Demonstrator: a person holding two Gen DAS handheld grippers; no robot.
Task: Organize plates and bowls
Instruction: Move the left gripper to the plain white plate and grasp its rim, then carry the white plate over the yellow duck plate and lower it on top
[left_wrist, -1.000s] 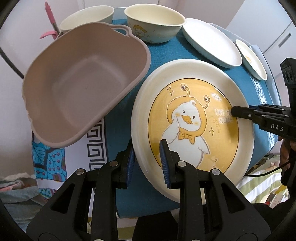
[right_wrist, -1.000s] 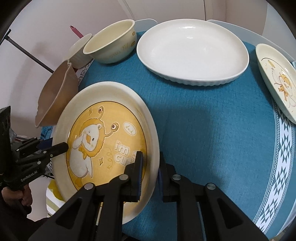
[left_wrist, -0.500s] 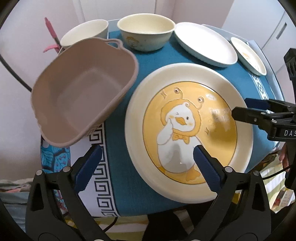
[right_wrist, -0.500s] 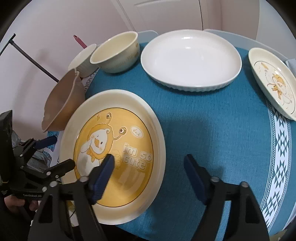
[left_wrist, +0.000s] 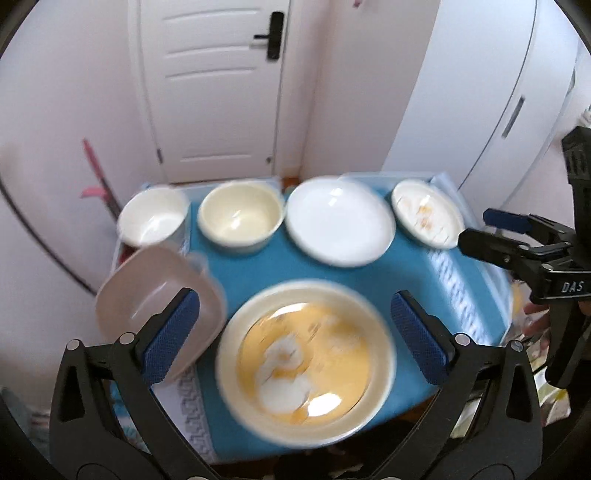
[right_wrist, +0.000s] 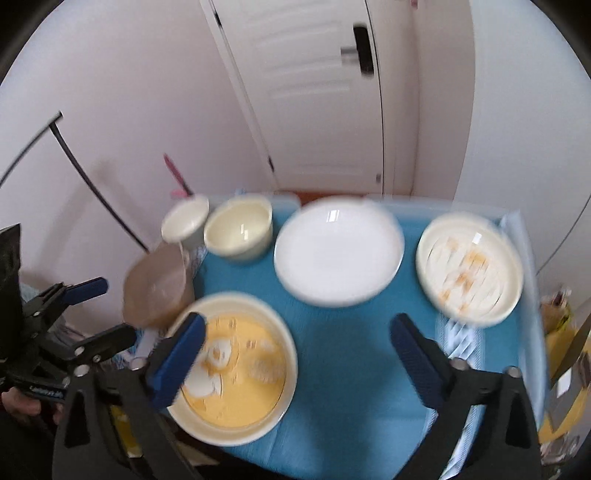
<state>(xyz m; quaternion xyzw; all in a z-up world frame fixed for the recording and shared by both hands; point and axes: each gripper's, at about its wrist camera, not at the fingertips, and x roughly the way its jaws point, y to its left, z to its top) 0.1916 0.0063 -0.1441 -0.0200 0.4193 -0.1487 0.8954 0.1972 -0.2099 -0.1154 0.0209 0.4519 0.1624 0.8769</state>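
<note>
The big yellow plate (left_wrist: 306, 358) lies flat on the blue tablecloth (left_wrist: 406, 266), at the near edge of the table. The left gripper (left_wrist: 295, 332) hangs above it with its jaws wide apart. They have just been opening, and nothing is pinched between them; the plate only shows in the gap, lower down. The right gripper (right_wrist: 295, 350) is the same: jaws far apart, just opened, holding nothing, and the plate sits down at 8 o'clock from the gap, partly behind the left blue pad (right_wrist: 177, 362). At the far side of the table stand a white bowl (left_wrist: 153, 218) at 11 o'clock, a cream bowl (left_wrist: 240, 218) beside it, a white plate (left_wrist: 340, 221) at 12 o'clock and a small duck plate (left_wrist: 426, 214) at 1 o'clock. A pinkish tub (left_wrist: 155, 295) leans off the table edge at 9 o'clock. The left view shows the right gripper from the side at 3 o'clock. The right view shows the left gripper at 8 o'clock and a bit of the hand (right_wrist: 18, 402) under it. Both views are blurry.
</note>
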